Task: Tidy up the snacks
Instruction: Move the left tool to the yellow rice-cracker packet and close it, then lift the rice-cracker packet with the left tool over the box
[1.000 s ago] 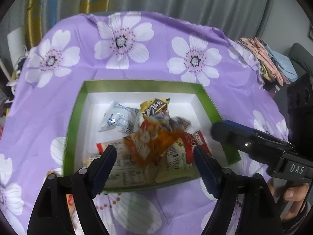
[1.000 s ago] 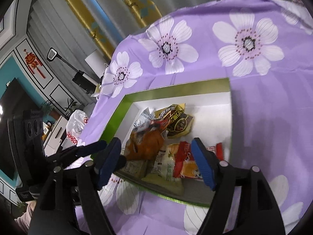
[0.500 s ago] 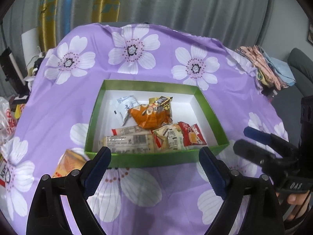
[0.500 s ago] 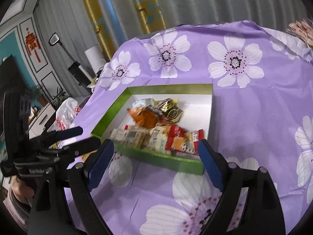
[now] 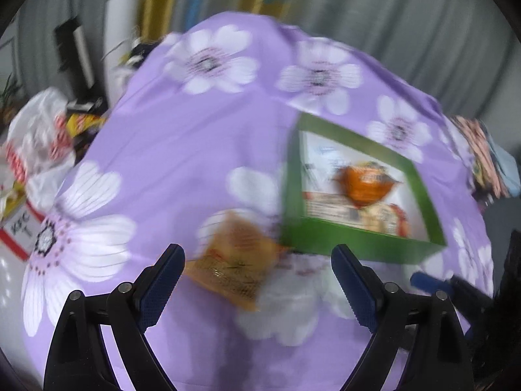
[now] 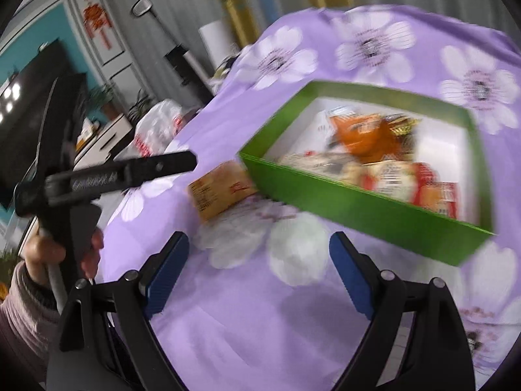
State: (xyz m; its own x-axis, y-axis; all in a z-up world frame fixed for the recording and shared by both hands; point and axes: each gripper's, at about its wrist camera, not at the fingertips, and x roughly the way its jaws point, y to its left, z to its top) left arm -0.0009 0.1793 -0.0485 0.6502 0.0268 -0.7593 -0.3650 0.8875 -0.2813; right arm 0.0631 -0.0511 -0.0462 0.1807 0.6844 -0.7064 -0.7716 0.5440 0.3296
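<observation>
My left gripper (image 5: 257, 280) and right gripper (image 6: 259, 272) both angle downward, jaws spread wide with nothing between them; my left hand (image 6: 49, 254) grips its handle.

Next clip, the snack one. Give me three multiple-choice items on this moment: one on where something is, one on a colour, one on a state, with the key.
1. Where does the orange snack packet lie?
A. inside the box
B. on the cloth beside the box's corner
C. between the jaws

2. What colour are the walls of the snack box?
A. green
B. red
C. blue

3. How does the left hand-held gripper stand?
A. shut on a packet
B. shut, empty
C. open, empty

Key: B, the packet rests on the purple flowered tablecloth outside the box; A, the outer walls are green; C, the blue pads stand wide apart with nothing gripped.
</observation>
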